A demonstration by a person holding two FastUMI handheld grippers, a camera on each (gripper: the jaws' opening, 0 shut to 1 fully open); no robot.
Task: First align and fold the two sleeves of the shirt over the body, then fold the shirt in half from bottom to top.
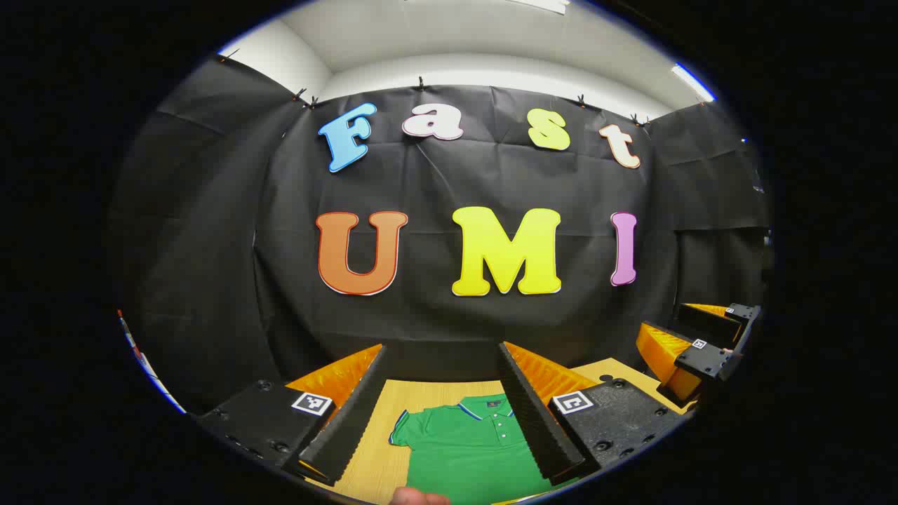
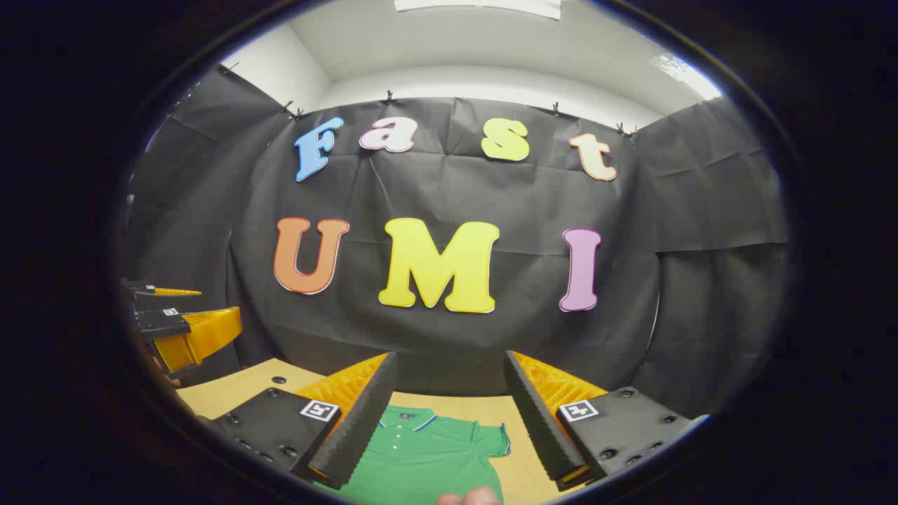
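Shirt (image 1: 466, 449), green, short-sleeved polo with a collar and button placket, lies flat on the wooden table (image 1: 372, 463), collar toward the booth wall. Sleeves lie spread out, unfolded: one sleeve (image 1: 401, 429) shows in the left gripper view, the other sleeve (image 2: 494, 436) in the right gripper view.

Left gripper (image 1: 442, 414): held above the table, fingers spread wide, nothing between them; the shirt's collar and upper body show through the gap. The same gripper appears at the left edge of the right gripper view (image 2: 175, 330), off to the side of the table.

Right gripper (image 2: 449, 417): also above the table, fingers spread wide, nothing held. It appears at the right edge of the left gripper view (image 1: 701, 344).

A fingertip (image 1: 417, 496) pokes in at the bottom edge of the left gripper view.
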